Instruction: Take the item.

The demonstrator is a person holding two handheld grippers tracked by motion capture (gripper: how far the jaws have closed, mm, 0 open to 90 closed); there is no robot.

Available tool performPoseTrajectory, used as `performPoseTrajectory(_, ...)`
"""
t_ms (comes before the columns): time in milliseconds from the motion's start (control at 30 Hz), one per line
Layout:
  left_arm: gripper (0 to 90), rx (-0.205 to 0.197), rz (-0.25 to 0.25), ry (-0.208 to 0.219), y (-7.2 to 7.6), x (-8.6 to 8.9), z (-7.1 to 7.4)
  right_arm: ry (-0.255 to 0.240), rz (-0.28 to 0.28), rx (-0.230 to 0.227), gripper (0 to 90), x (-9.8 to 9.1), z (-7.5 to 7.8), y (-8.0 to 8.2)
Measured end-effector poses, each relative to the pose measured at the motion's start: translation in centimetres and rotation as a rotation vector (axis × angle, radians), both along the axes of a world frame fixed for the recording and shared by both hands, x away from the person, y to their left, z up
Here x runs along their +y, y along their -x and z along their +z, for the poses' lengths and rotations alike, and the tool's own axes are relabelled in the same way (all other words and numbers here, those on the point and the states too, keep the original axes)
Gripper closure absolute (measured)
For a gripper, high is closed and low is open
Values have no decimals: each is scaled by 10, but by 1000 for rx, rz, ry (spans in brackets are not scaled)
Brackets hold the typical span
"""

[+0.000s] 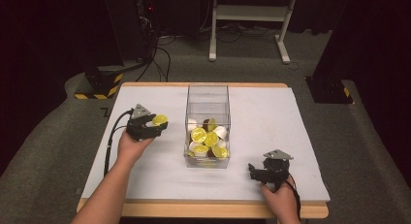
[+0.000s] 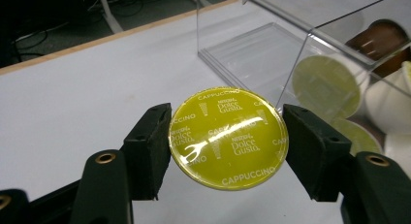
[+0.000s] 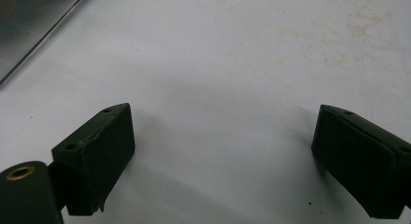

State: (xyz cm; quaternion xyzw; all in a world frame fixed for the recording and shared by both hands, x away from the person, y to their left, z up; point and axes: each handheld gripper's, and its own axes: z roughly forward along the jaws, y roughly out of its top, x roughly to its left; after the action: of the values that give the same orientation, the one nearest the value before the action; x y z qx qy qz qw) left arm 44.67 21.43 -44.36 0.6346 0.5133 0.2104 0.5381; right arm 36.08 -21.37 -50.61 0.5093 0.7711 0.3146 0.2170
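1. Nearest the high view's lower edge, two bare forearms enter; the right hand (image 1: 281,197) grips the right gripper (image 1: 253,171) over the front right part of the tabletop (image 1: 271,117), a flat pale grey-white sheet with a light wooden edge.
2. Right gripper view: its two black, blocky fingers (image 3: 99,153) stand wide apart with nothing between them, above bare matte tabletop bearing faint tan stains.
3. Left hand (image 1: 131,144) holds the left gripper (image 1: 162,123), topped by a grey three-cornered plate, left of the box, with a black cable trailing toward the person.
4. Left gripper view: the fingers (image 2: 148,146) are closed partway on a coffee capsule (image 2: 228,136), pressing its rim from both sides. The capsule's round lid is glossy yellow-green foil printed in white with "CAPPUCCINO" and "Dolce Gusto"; it is held clear of the tabletop, just beside the box's near corner.
5. At mid-tabletop stands a clear plastic box (image 1: 207,95), rectangular, straight-walled and open-topped, with reflective panels.
6. Its front half holds a heap of capsules (image 1: 208,139): round yellow-green foil lids, smooth white cup-shaped bodies and at least one brown piece, lying at mixed angles. The rear half of the box is bare.
7. Beyond the tabletop lies grey carpet, with a white metal frame (image 1: 249,20), black cables and a yellow-and-black striped base (image 1: 99,86) at far left.
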Motion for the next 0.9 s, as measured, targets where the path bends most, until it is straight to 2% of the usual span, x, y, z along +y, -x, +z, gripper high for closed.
performPoseTrajectory(33, 374, 5, 15, 16, -2, -1, -3, 1, -1, 2, 82, 0, 0, 0)
performPoseTrajectory(67, 374, 17, 11, 0, -3, 0, -5, 1, 0, 0, 82, 0, 0, 0)
performPoseTrajectory(100, 374, 22, 22, 9, -5, -1, -8, 1, 0, 0, 82, 0, 0, 0)
performPoseTrajectory(133, 374, 32, 22, 0, -6, 0, -12, 1, 0, 0, 82, 0, 0, 0)
performPoseTrajectory(200, 373, 44, 37, 17, -9, -1, -19, 1, 0, 0, 82, 0, 0, 0)
performPoseTrajectory(300, 373, 70, 39, -11, -13, -2, -29, 1, 0, -1, 82, 0, 0, 0)
performPoseTrajectory(400, 373, 89, 52, -3, -16, -4, -37, 1, 0, 0, 82, 0, 0, 0)
performPoseTrajectory(433, 373, 96, 46, -14, -16, -4, -39, 1, 0, -1, 82, 0, 0, 0)
performPoseTrajectory(567, 373, 109, 51, -27, -19, -5, -45, 1, 0, 0, 82, 0, 0, 0)
performPoseTrajectory(667, 373, 114, 70, -12, -22, -7, -48, 1, 0, -1, 82, 0, 0, 0)
performPoseTrajectory(900, 372, 117, 67, -22, -24, -7, -51, 1, 0, -1, 82, 0, 0, 0)
